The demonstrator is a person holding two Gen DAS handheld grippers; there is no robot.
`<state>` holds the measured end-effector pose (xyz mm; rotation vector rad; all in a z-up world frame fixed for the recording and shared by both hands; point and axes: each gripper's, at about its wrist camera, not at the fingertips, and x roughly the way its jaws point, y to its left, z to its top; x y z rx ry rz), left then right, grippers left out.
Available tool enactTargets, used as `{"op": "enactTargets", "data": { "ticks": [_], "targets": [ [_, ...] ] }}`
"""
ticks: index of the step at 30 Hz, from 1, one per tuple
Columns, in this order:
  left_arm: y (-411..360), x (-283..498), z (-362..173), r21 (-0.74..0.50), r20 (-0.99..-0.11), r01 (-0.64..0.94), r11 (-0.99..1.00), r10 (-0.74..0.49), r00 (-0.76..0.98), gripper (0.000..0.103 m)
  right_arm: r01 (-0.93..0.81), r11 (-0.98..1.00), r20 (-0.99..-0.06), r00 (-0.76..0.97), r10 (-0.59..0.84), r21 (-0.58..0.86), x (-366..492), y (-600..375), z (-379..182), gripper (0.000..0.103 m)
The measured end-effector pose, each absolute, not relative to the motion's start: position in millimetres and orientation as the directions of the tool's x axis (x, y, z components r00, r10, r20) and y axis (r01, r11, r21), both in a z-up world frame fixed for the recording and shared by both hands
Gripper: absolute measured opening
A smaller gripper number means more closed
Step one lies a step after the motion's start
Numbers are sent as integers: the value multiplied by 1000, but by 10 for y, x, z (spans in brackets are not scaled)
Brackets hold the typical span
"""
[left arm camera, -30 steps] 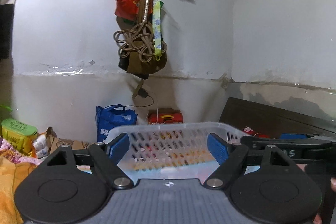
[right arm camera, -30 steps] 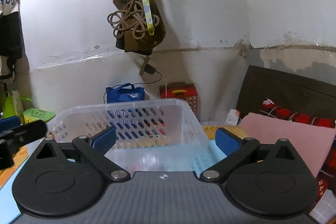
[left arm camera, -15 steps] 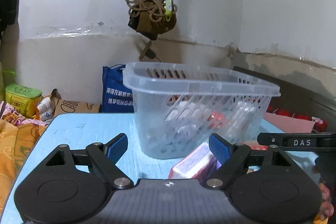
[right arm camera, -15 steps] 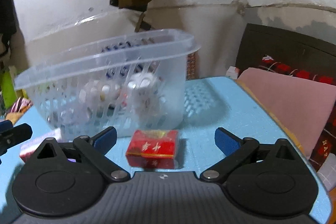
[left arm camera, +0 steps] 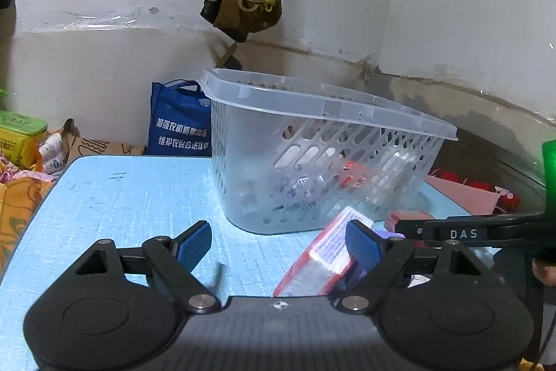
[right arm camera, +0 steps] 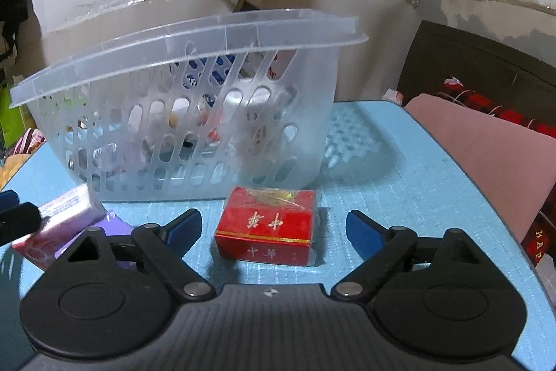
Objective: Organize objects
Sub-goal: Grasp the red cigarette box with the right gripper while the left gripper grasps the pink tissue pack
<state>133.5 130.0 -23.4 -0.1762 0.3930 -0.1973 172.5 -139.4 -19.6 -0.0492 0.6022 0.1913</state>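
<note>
Light-blue worktop [right arm camera: 399, 183] against a scuffed white wall, clear slotted basket [right arm camera: 194, 113] at the back with several small items already inside. Red box [right arm camera: 267, 228] lies flat just in front of the basket, dead ahead of the right tongs [right arm camera: 274, 230] and between its two blue pads, long axis across the gap; fingers spread wide, gripping nothing, no contact visible. Right side is clearly nearer to it. Left tongs [left arm camera: 279, 246] also wide open and empty; pink-and-white packet [left arm camera: 326, 252] lies slanted by its right pad, long axis running toward the basket, touching or just beside, cannot tell. Packet's near end is cut off by the tongs body. Basket contents blurred through the slots, not identifiable. Purple thing [right arm camera: 111, 225] under the packet mostly hidden.
</note>
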Motion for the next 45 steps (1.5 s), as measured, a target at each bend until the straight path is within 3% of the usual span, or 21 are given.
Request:
{"op": "enactTargets", "data": {
  "ticks": [6, 13, 15, 17, 20, 26, 30, 32, 40, 45],
  "targets": [
    [1273, 1278, -207, -176, -334, 193, 965, -243, 911, 86, -197, 980, -591, 790, 165, 10, 1746, -1378, -218, 81],
    [1165, 1458, -216, -144, -428, 253, 957, -290, 856, 83, -185, 983, -611, 779, 139, -14, 1775, -1319, -224, 81],
    [1178, 1483, -214, -157, -432, 250, 955, -294, 852, 80, -185, 982, -615, 778, 127, -31, 1780, -1298, -229, 81],
    [1195, 1487, -228, -171, -425, 249, 953, -299, 854, 66, -184, 982, -616, 778, 123, -37, 1779, -1298, -230, 81],
    [1241, 1509, -249, -200, -426, 230, 952, -296, 855, 59, -177, 984, -612, 781, 121, -32, 1762, -1319, -229, 79],
    [1145, 1473, -221, -131, -417, 246, 960, -278, 865, 59, -177, 983, -613, 782, 115, -40, 1772, -1303, -224, 77],
    [1162, 1460, -224, -143, -408, 277, 950, -312, 858, 57, -181, 983, -602, 789, 121, -41, 1744, -1315, -226, 64],
    [1189, 1466, -231, -160, -408, 276, 948, -318, 856, 41, -187, 981, -600, 790, 125, -41, 1736, -1308, -226, 63],
    [1063, 1456, -228, -90, -423, 285, 954, -295, 857, 38, -192, 981, -592, 792, 146, -14, 1731, -1360, -222, 62],
    [1193, 1388, -233, -146, -372, 274, 951, -309, 875, 34, -186, 982, -551, 818, 165, 19, 1657, -1397, -203, 62]
  ]
}}
